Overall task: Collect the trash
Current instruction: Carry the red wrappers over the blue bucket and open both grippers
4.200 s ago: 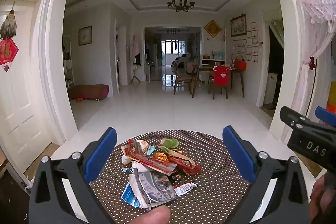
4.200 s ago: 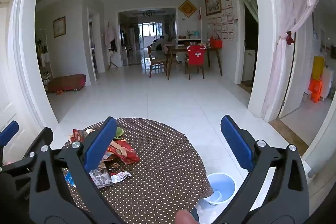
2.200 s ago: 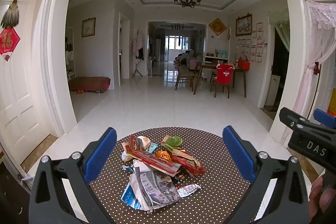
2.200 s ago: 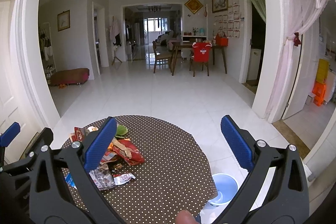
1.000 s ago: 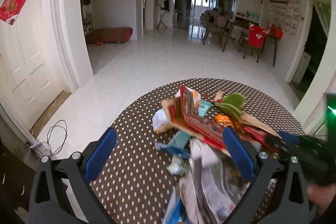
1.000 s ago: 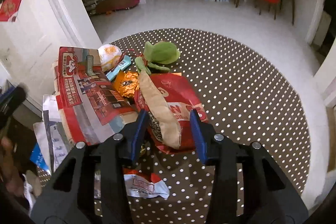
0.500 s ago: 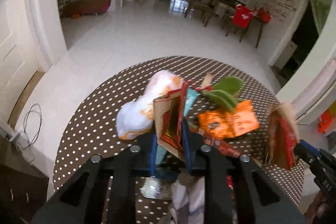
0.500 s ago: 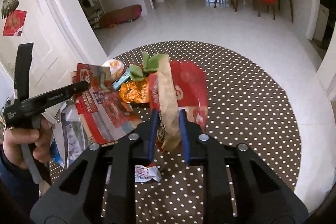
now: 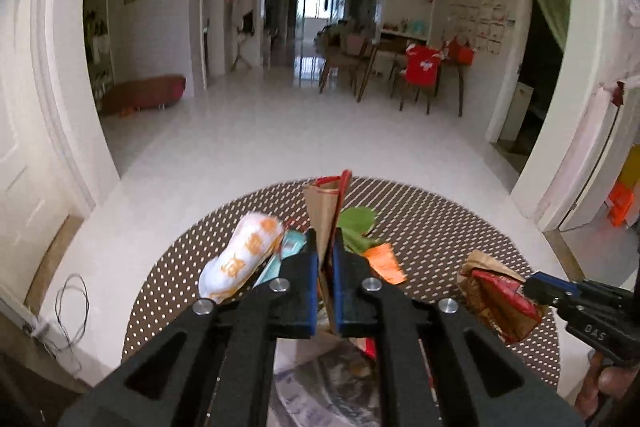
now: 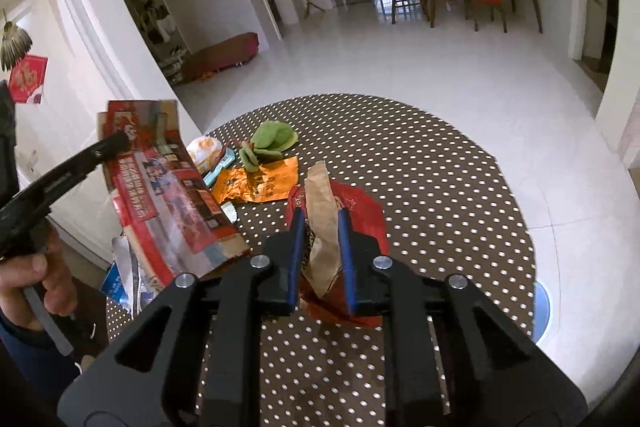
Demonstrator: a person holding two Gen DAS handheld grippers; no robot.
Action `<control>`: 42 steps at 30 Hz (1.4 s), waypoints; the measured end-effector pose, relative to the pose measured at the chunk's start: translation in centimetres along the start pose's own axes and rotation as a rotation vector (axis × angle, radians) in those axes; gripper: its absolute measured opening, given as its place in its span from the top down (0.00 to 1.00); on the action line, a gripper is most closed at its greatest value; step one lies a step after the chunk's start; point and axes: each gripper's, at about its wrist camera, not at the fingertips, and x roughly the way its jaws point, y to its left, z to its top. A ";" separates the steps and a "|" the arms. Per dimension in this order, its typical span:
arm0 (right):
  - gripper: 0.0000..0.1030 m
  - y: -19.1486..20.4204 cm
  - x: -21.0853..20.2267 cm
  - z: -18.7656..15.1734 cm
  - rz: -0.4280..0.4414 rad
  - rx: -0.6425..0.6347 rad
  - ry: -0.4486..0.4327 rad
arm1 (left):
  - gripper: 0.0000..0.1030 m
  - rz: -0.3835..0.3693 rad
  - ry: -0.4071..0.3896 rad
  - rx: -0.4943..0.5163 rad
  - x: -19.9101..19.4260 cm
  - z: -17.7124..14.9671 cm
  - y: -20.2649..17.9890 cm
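Note:
My left gripper [image 9: 325, 241] is pinching a flat red printed carton [image 9: 326, 205], seen edge-on and lifted off the pile, as its jaws close tight on it. In the right wrist view the same carton [image 10: 160, 187] hangs from the left gripper [image 10: 118, 141] at the table's left. My right gripper [image 10: 322, 225] is shut on a red and brown snack bag [image 10: 320, 195], held just above the cloth. In the left wrist view that bag [image 9: 494, 293] sits in the right gripper [image 9: 534, 285] at the right.
A round table with a brown dotted cloth [image 10: 440, 187] still carries a white-orange wrapper [image 10: 204, 149], green peel [image 10: 274, 139], an orange foil wrapper [image 10: 260, 183] and newspaper [image 10: 124, 267]. A pale blue bucket [image 10: 542, 311] stands on the floor at the table's right.
Both grippers came down onto the pile and closed, the left on the red carton, the right on the snack bag. Both have since lifted their items off the table.

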 end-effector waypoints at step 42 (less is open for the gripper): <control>0.28 -39.2 -5.7 -8.7 -0.295 0.657 0.027 | 0.26 -0.315 0.411 0.598 18.6 -11.6 -48.3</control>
